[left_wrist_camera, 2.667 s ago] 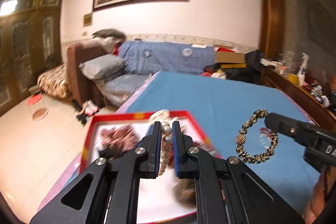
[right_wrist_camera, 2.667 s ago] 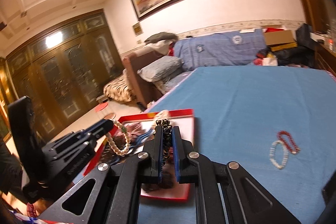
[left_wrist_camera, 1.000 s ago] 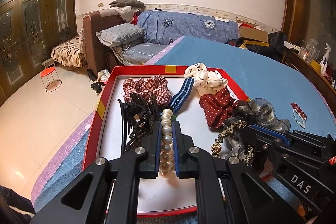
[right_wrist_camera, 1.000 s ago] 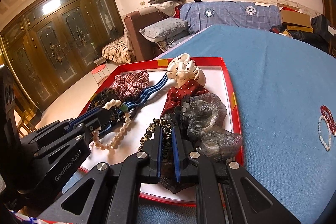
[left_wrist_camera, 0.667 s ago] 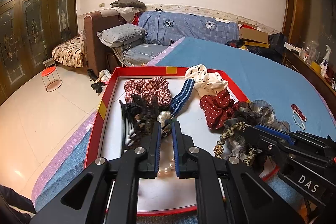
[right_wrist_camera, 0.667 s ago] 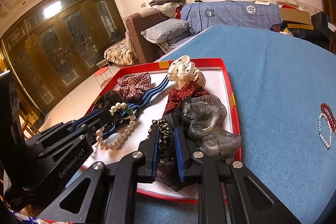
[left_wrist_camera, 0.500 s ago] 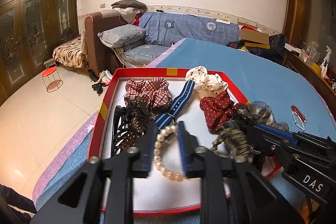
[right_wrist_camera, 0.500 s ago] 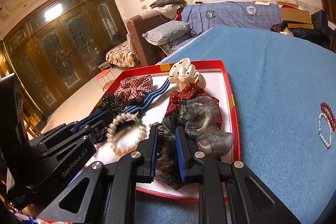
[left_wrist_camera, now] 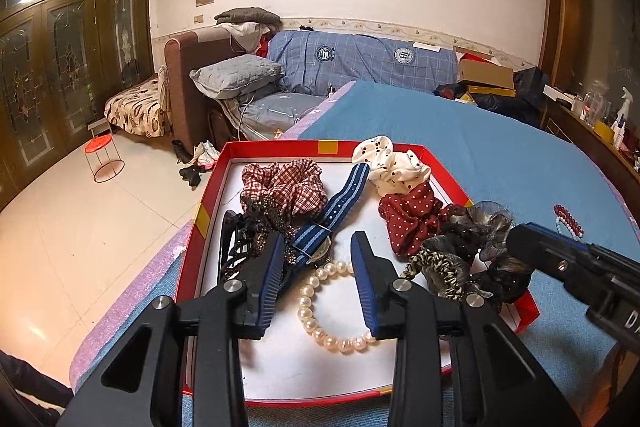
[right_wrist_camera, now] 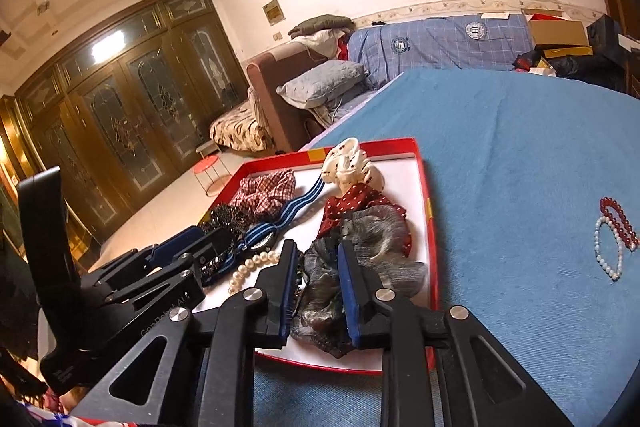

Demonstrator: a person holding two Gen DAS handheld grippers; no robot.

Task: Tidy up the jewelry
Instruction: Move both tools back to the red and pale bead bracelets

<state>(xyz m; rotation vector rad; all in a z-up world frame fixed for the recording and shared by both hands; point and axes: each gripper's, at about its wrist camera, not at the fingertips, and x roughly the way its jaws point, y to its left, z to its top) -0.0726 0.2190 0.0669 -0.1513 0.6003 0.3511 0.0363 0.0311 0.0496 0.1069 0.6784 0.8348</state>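
Blue tablecloth (left_wrist_camera: 500, 163); left hand-held gripper (left_wrist_camera: 318, 255) gapes over pearl bracelet (left_wrist_camera: 320, 307)

Both bracelets now released in tray (left_wrist_camera: 208, 211)

Pearl bracelet (left_wrist_camera: 325, 303) in red tray (left_wrist_camera: 188, 267): its right end runs under a fingertip of the left gripper (left_wrist_camera: 319, 259), closure unseen. Leopard-print bracelet (left_wrist_camera: 438, 264) half buried under the grey scrunchie (left_wrist_camera: 478, 227) right of the pearls. Black hair clip (left_wrist_camera: 232, 251) left of the pearls partly behind the other finger. From the right wrist, the pearls (right_wrist_camera: 254, 266) vanish behind the right gripper (right_wrist_camera: 318, 263). Tray's near edge masked by gripper bodies.
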